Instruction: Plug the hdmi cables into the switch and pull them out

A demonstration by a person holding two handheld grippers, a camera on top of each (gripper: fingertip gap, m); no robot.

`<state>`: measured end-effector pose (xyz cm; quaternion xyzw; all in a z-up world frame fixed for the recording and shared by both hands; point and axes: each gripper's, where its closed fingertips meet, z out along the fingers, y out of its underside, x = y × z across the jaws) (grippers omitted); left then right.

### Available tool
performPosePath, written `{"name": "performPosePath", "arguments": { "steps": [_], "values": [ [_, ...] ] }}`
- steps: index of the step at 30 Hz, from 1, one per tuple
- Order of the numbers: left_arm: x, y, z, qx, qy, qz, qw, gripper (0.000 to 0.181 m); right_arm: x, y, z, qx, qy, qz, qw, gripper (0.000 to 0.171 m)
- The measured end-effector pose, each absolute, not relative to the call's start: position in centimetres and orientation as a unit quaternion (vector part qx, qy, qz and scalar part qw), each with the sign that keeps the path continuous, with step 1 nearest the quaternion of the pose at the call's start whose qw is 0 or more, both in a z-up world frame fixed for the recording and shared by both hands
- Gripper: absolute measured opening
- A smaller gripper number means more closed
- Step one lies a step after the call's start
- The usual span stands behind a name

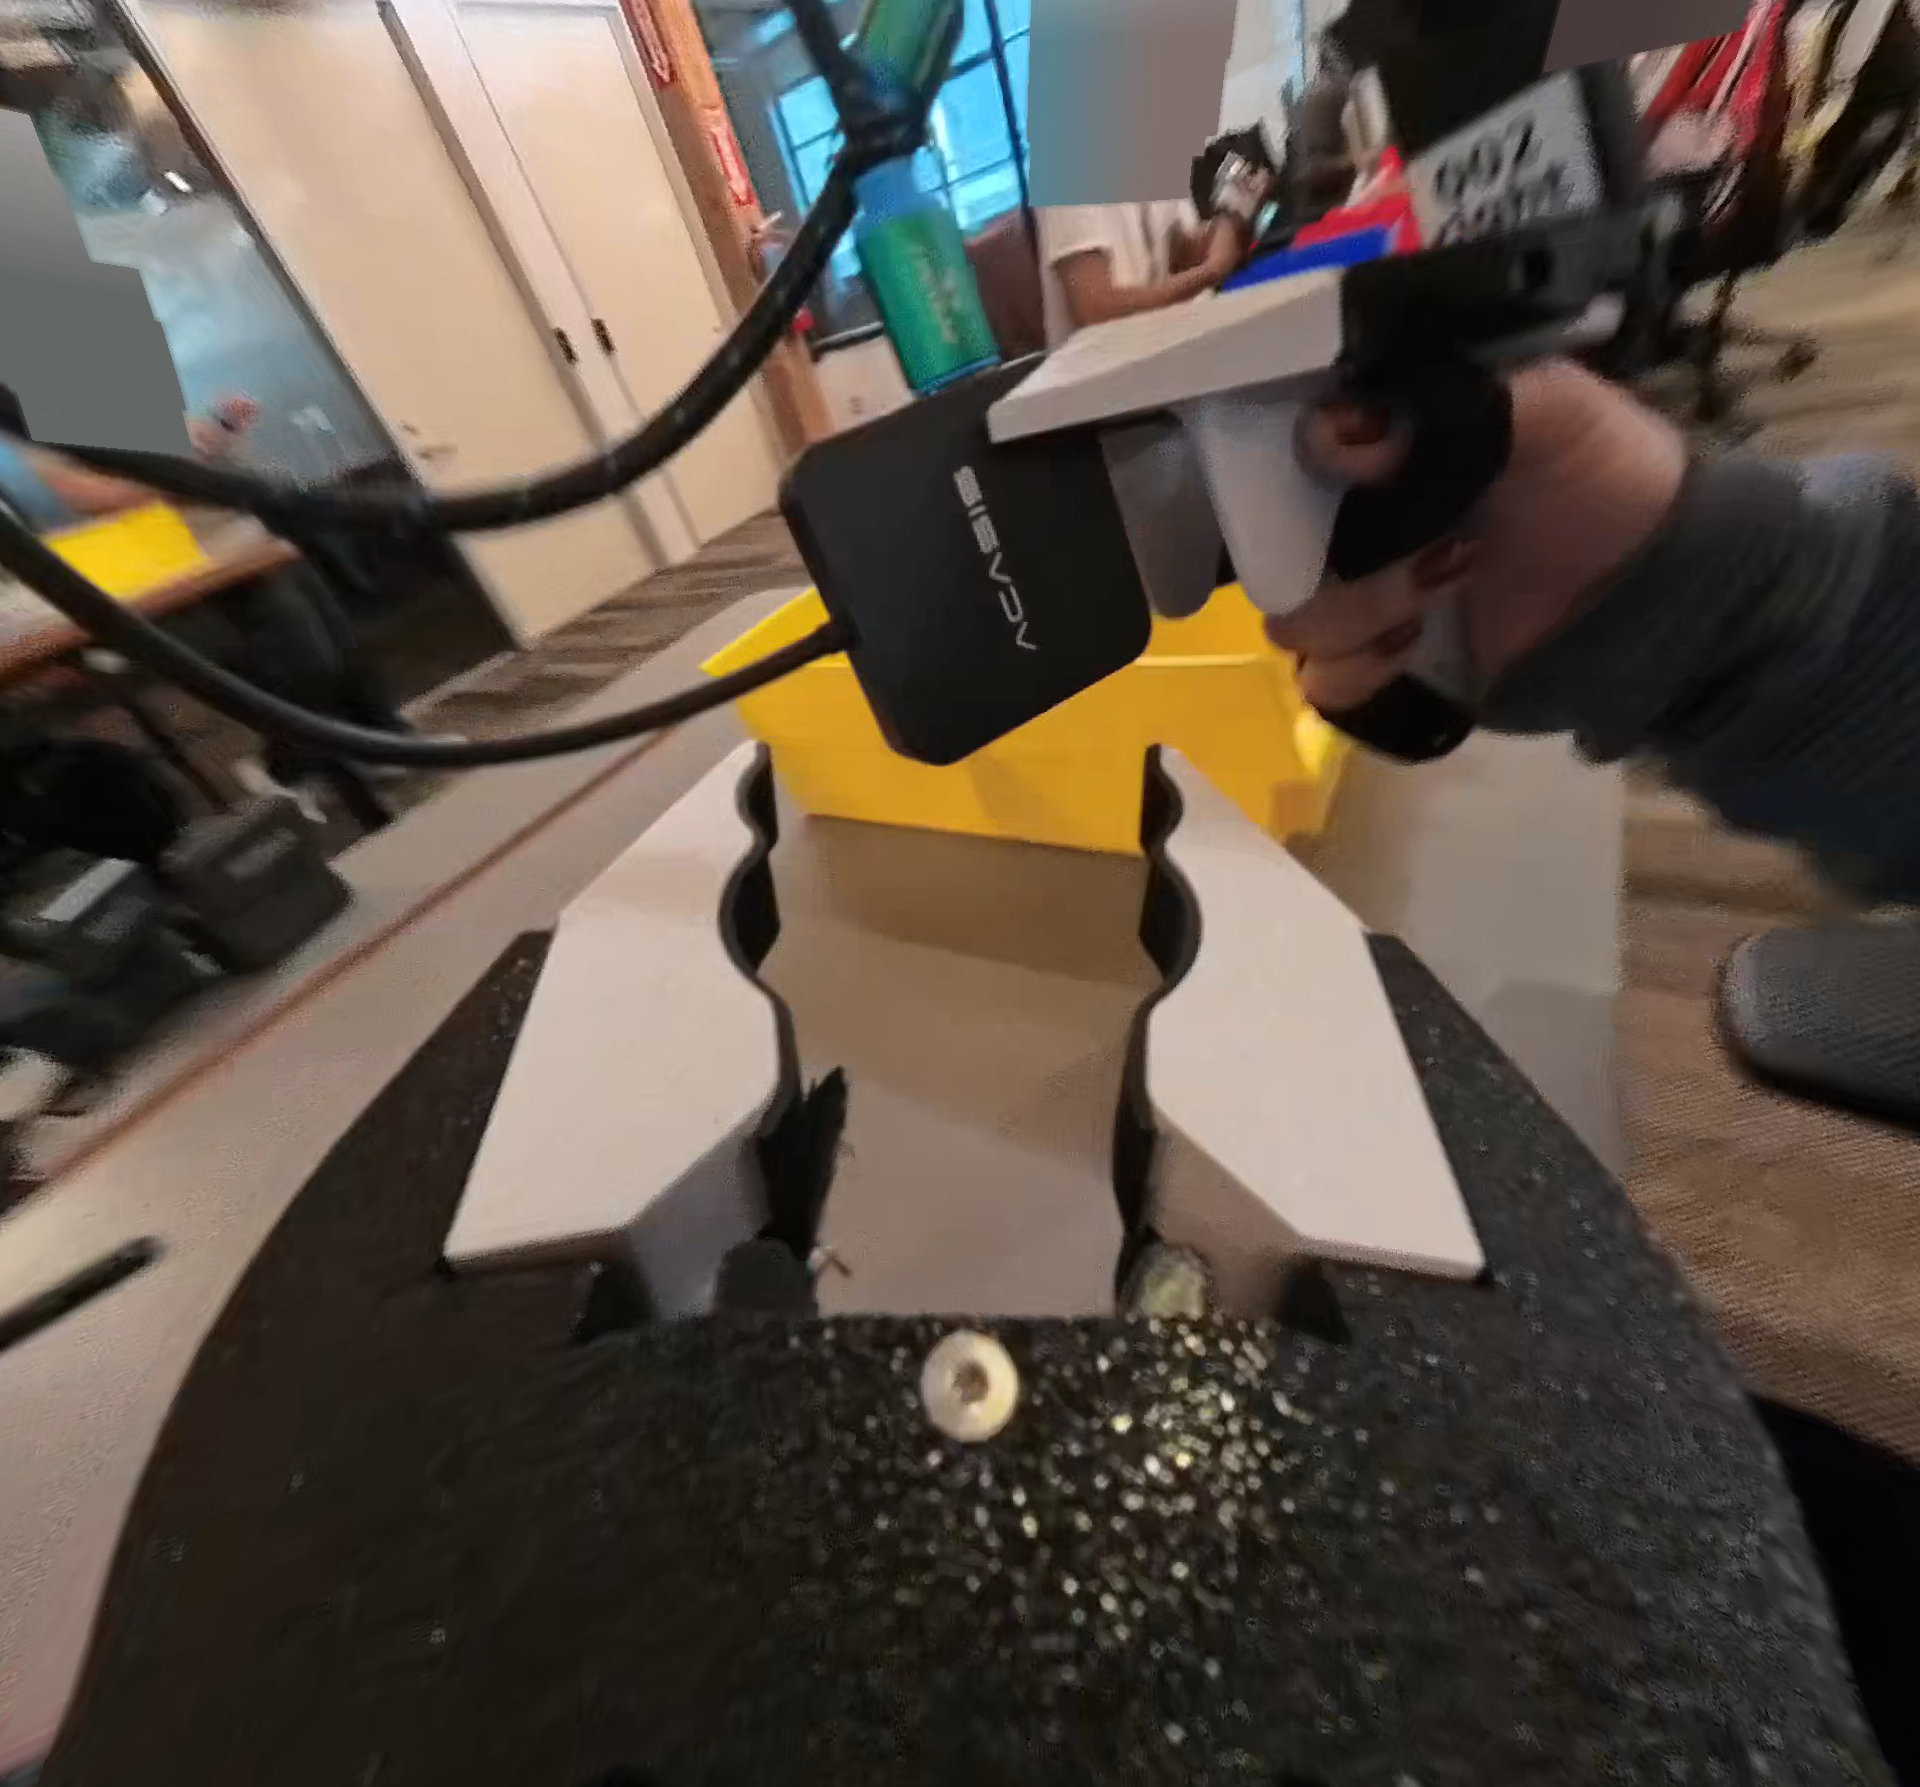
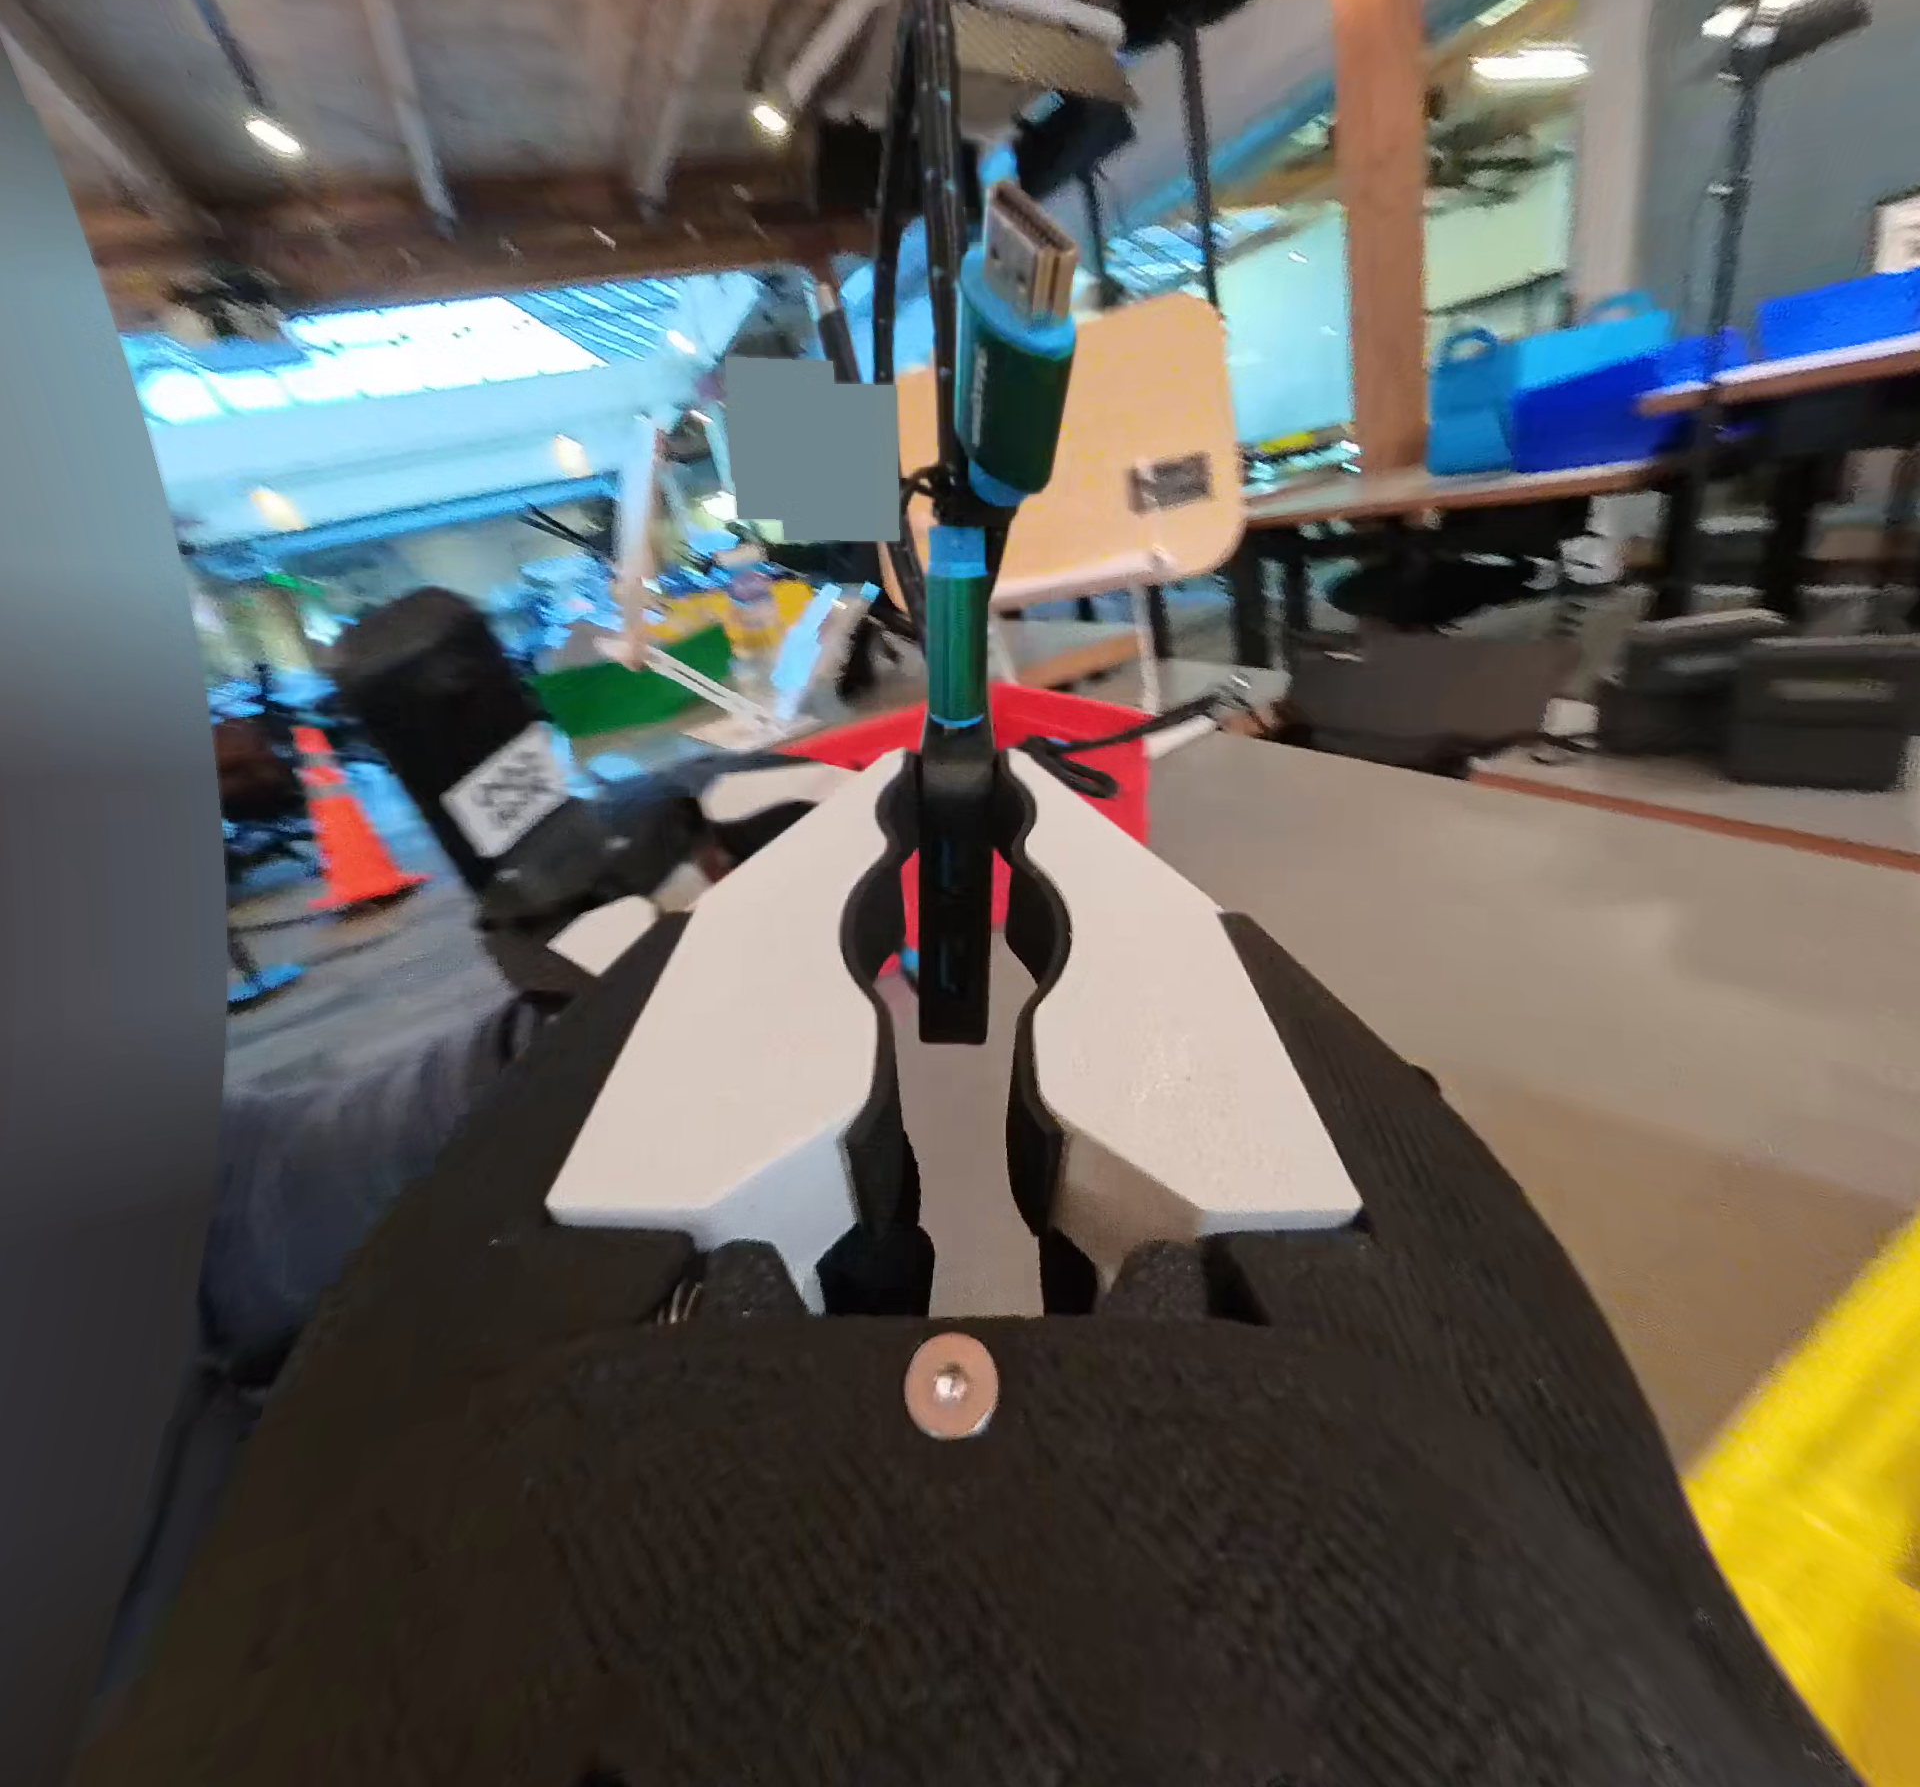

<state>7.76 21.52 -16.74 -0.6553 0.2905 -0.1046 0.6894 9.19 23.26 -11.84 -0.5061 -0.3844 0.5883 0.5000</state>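
Presently, the left claw [image 1: 961,916] stands wide open and empty above the grey counter [image 1: 966,1145], with free room between its fingers. Ahead of it and higher, clear of its tips, the black switch [image 1: 966,584] hangs tilted, pinched at one corner by the right claw [image 1: 1132,490], which has closed on it. In the right wrist view the switch [image 2: 954,890] sits edge-on between the fingers. One green-shelled hdmi plug [image 2: 954,641] is seated in the switch; a second plug [image 2: 1018,355] hangs loose above it. Black cables [image 1: 582,480] sweep left of the left claw. A yellow bin [image 1: 1039,792] stands just beyond its tips.
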Motion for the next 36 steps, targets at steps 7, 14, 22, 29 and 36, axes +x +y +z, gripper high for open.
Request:
{"name": "performPosePath", "arguments": {
  "steps": [7, 14, 22, 29, 36],
  "values": [
    [10.0, 20.5, -13.3, -0.611, 0.230, -0.364, 0.664, 0.083, 8.2, 19.6, -11.1, -0.440, -0.434, 0.639, 0.457, 0.011],
    [10.8, 19.3, -12.7, -0.571, 0.253, -0.431, 0.651, 0.029, 7.9, 18.0, -11.0, -0.414, -0.454, 0.657, 0.437, 0.011],
    [10.0, 19.3, -13.3, -0.580, 0.262, -0.416, 0.649, 0.011, 9.5, 19.4, -9.9, -0.415, -0.425, 0.648, 0.476, 0.034],
    [10.4, 19.6, -16.8, -0.651, 0.324, -0.342, 0.595, 0.011, 10.3, 20.2, -11.5, -0.471, -0.461, 0.591, 0.465, 0.035],
    [12.0, 18.1, -18.0, -0.667, 0.367, -0.379, 0.525, 0.011, 8.9, 17.8, -13.2, -0.483, -0.510, 0.593, 0.395, 0.011]
  ]
}}
